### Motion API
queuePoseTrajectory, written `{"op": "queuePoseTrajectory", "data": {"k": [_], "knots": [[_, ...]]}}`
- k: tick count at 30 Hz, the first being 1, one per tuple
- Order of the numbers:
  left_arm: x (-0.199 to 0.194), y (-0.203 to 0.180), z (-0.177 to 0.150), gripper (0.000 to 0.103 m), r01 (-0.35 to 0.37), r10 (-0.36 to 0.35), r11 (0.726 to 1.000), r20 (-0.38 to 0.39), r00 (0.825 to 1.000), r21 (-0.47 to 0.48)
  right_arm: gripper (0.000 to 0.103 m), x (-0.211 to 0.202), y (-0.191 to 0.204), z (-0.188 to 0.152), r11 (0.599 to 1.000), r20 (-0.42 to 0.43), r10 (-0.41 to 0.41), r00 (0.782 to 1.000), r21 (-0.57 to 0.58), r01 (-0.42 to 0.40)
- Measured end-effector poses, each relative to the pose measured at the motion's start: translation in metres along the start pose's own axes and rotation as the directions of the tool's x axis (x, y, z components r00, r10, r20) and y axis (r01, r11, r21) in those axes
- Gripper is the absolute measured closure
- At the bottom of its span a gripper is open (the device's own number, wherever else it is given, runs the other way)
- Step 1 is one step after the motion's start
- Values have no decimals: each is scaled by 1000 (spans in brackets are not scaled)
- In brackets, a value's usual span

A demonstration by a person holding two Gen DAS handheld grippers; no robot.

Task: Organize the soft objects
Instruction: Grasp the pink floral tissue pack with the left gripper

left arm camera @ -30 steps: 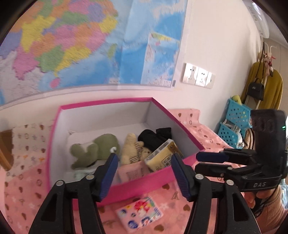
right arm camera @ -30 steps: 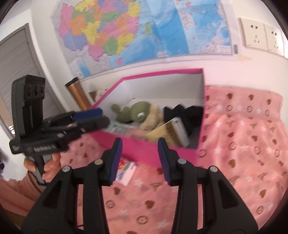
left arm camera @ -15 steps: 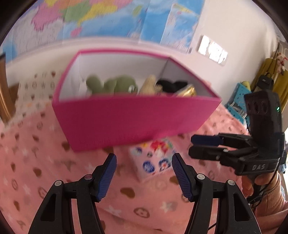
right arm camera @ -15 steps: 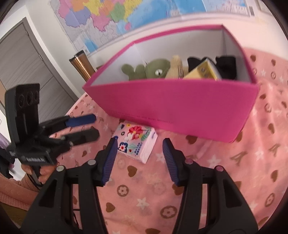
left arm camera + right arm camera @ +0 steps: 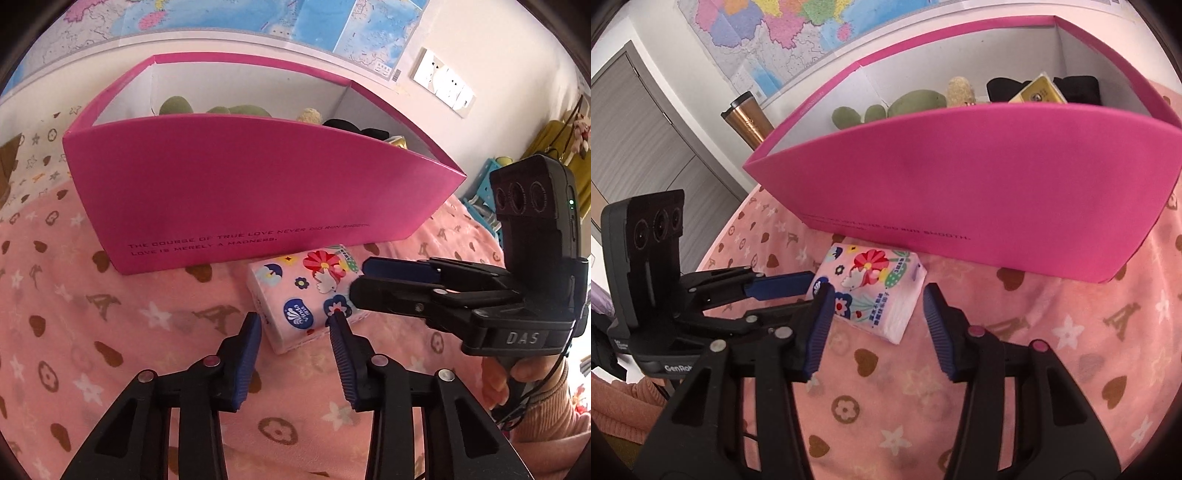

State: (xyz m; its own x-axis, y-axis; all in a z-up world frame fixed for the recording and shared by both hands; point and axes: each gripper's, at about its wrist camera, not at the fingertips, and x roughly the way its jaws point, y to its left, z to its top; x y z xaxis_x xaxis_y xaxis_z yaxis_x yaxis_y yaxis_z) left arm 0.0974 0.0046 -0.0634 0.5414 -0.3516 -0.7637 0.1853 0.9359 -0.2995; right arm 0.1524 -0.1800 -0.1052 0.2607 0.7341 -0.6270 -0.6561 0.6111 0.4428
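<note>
A flowered pink tissue pack (image 5: 303, 291) (image 5: 871, 291) lies flat on the pink blanket just in front of the pink box (image 5: 240, 199) (image 5: 979, 199). My left gripper (image 5: 295, 319) (image 5: 809, 291) points down at the pack's near corner. Its jaws are closing with that corner between them, and a thin gap still shows at the left pad. My right gripper (image 5: 878, 291) (image 5: 364, 280) comes in from the pack's other end, its jaws closing a little. The pack lies between its fingertips, and no pad presses on it. Inside the box sit a green plush (image 5: 916, 103), a beige plush, black cloth and a yellow packet.
A copper tumbler (image 5: 746, 122) stands left of the box by the wall. A map and wall sockets (image 5: 443, 85) hang behind. Blue baskets (image 5: 487, 192) stand off the bed at the right. A person's hand in a pink sleeve holds each gripper.
Both grippers have sunk from above the box's rim to the blanket and closed in on the tissue pack from opposite ends. The left jaws have narrowed markedly around the pack's corner.
</note>
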Motion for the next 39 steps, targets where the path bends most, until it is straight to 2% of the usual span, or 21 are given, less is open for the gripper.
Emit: {"op": "queuePoseTrajectory", "data": {"k": [3,5,7,15,39], "knots": [[2,2,1,66,14,-14,1000,-4,1000,-7,57,3,0,1,1000,-7,2,1000,7,-2],[2,2,2,66,27,-27,1000,-6,1000,-13,64,5,-1,1,1000,-17,1,1000,17,0],[3,2,3,66,25,-25,1000,-9,1000,-12,66,7,-3,0,1000,-23,8,1000,24,-8],[4,1,2,66,39,-39,999,-10,999,-14,66,6,-3,-2,1000,-20,9,1000,27,-8],[-25,-29,5,66,48,-51,997,46,998,67,66,-33,5,-9,1000,51,-9,999,11,8]]}}
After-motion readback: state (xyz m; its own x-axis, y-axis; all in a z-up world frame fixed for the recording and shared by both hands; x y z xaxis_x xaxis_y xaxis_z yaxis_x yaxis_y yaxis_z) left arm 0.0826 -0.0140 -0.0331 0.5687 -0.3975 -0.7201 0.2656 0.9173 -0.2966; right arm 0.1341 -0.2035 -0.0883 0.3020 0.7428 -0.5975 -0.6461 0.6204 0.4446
